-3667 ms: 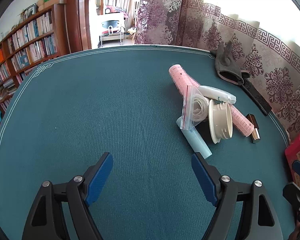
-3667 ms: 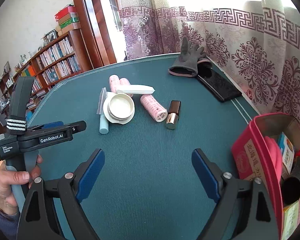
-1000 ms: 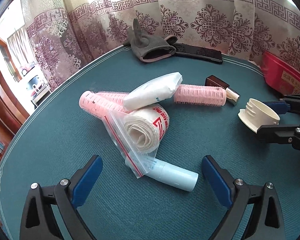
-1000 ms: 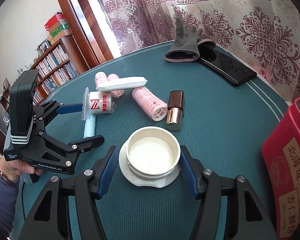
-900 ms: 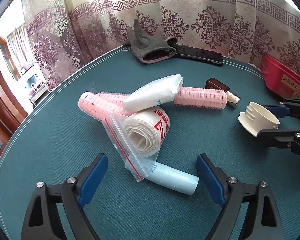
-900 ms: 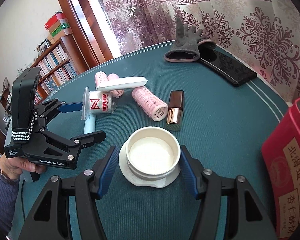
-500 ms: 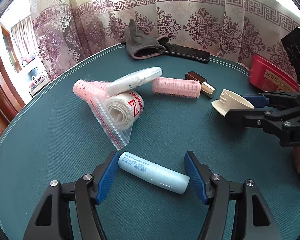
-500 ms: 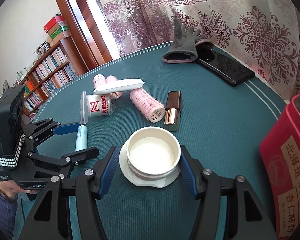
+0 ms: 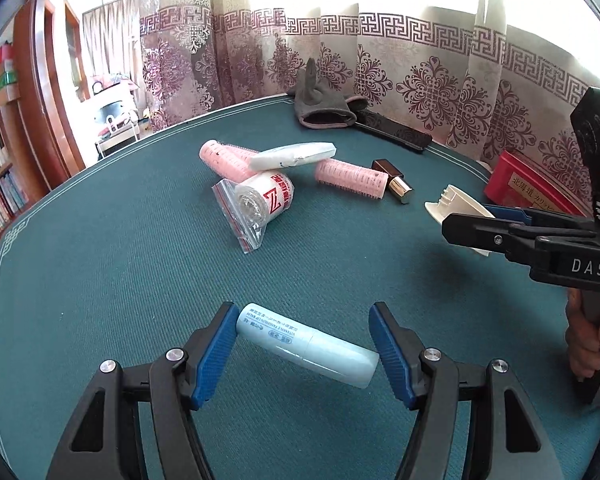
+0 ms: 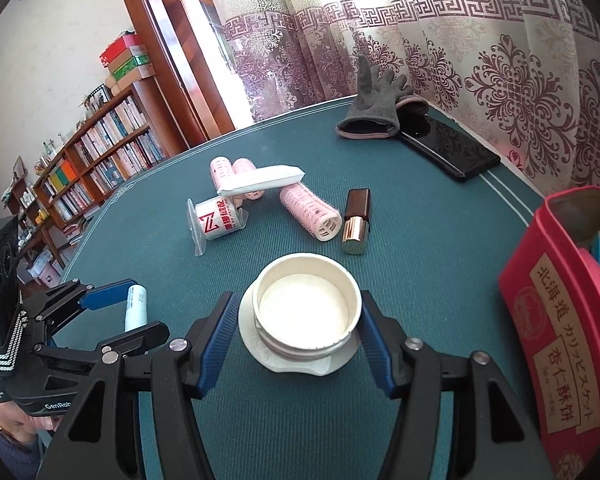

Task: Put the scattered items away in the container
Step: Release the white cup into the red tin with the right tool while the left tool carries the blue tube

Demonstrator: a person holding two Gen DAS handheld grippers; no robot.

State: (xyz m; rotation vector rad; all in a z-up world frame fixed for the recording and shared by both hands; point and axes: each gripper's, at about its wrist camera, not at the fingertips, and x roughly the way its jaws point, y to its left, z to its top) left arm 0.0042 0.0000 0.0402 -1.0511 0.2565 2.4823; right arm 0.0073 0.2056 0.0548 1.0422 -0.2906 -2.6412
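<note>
Two claws each hold one thing. The left claw (image 9: 304,350) is clenched on a pale blue tube (image 9: 306,344), with one blue pad on each end of it. The tube sits slanted across the gap and looks lifted off the green desk (image 9: 112,264). The right claw (image 10: 294,330) is clenched on a white jar lid (image 10: 306,306), open side up, squeezed from both sides.

The red tin (image 10: 556,344) is the container. It stands just to the right of the white jar lid, and it already has things inside.

Past the lid, away from the tin, more things lie on the desk: a brown and gold lipstick (image 10: 356,220), a pink hair roller (image 10: 312,210), a white packet (image 10: 260,184) lying over two more rollers, and a small roll in a clear zip bag (image 10: 216,222). Far behind them are a grey glove (image 10: 374,110) and a black phone (image 10: 446,146).

What could go wrong? The tube is held only by its ends, so it may slip or pop out if the claw tips. The lid is smooth and round and could slide from the pads. Both claws are near each other and may bump at the tin.

The tube reads "VITAMIN E". The bagged roll shows a big red "Z". The tin has Japanese writing. One claw body says "GenRob", the other "DAS".
</note>
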